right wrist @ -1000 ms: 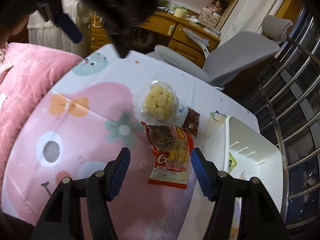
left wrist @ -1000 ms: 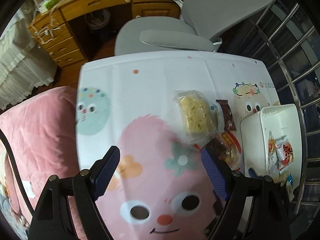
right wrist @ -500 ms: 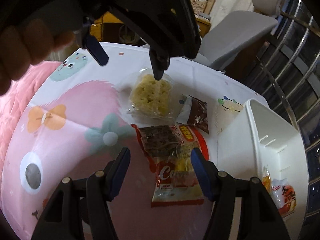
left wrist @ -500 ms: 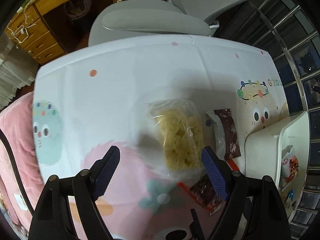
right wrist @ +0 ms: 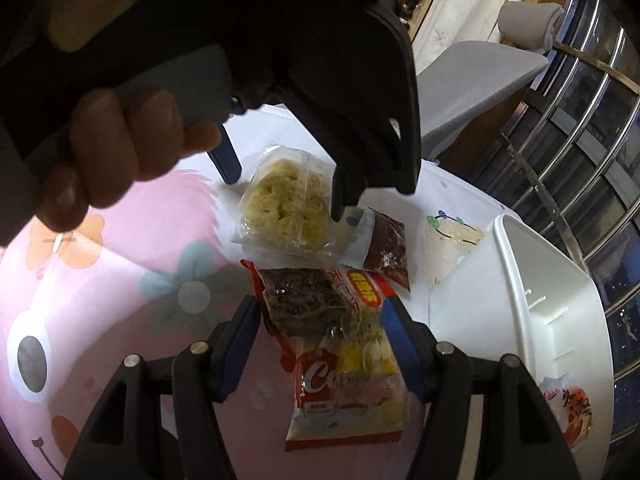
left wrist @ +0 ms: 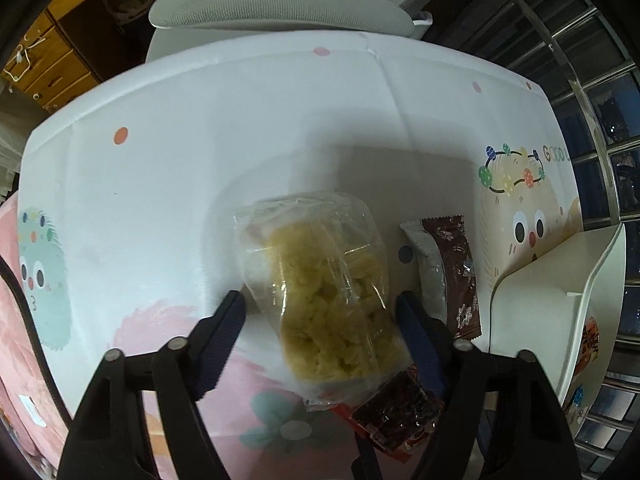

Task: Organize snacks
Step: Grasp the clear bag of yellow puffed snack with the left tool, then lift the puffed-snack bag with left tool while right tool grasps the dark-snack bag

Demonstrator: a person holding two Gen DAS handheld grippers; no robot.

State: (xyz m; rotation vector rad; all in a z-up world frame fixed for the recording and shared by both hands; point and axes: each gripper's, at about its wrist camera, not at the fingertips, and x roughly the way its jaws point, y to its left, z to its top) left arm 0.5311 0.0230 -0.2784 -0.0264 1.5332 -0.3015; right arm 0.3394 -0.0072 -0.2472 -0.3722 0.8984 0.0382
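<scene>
A clear bag of yellow puffed snack (left wrist: 324,292) lies on the cartoon tablecloth (left wrist: 240,128). My left gripper (left wrist: 320,314) is open, with one finger on each side of that bag. The bag also shows in the right wrist view (right wrist: 286,208), with the left gripper (right wrist: 286,196) over it. A red packet with a dark brown cake (right wrist: 340,340) lies between the open fingers of my right gripper (right wrist: 322,316). A small brown wrapper (left wrist: 456,272) lies to the right of the yellow bag, also in the right wrist view (right wrist: 386,250).
A white plastic bin (right wrist: 532,292) stands at the right, with a snack packet (right wrist: 572,412) inside; the left wrist view shows it too (left wrist: 548,292). A grey office chair (left wrist: 280,12) stands behind the table. A metal railing (right wrist: 580,120) runs along the right.
My left gripper has come down and forward, so its fingers now straddle the yellow bag. My right gripper has moved closer to the red packet, which now lies between its fingers.
</scene>
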